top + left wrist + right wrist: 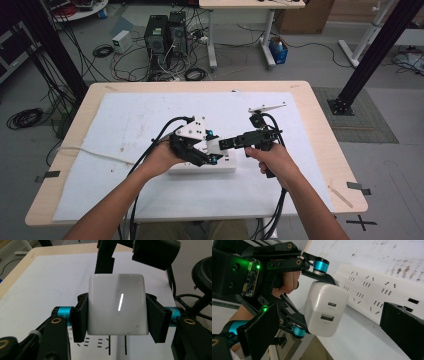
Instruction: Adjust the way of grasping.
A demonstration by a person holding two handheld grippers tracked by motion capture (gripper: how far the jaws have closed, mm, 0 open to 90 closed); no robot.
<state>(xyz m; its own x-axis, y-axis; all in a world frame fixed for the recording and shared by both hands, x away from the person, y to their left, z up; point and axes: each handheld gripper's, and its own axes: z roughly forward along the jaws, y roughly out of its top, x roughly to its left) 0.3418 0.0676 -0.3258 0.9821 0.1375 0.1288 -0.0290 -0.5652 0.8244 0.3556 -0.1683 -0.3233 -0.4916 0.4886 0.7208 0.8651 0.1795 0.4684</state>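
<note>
- High view: two forearms come in from the near edge over a wooden table (320, 130) covered by a white mat (150, 120). The left hand (159, 159) has the left gripper (210, 147) near the middle of the mat, right over a white power strip (227, 165) lying flat there. The right hand (270, 157) holds the right gripper (225, 144) turned leftward, its tip just beside the left gripper. Beyond the far edge, computer towers (165, 35) and loose cables sit on the floor.
- Left gripper view: here's the close look: the left gripper (117, 312) is clamped on a white USB charger (117, 305), one black pad against each of its side faces, the glossy face toward the camera. Below the charger, the power strip (100, 343) shows its socket slots. The right gripper (140, 252) hangs dark at the far top.
- Right gripper view: the charger (324, 308) is seen port-face on, two ports stacked, pinched in the left gripper (312, 297), with fingers (287, 283) wrapped on its handle. The charger sits above the near end of the power strip (382, 292), whether touching I cannot tell. The right gripper (332, 332) has its jaws wide apart, one pad (260, 332) low left, the other low right, gripping nothing.
</note>
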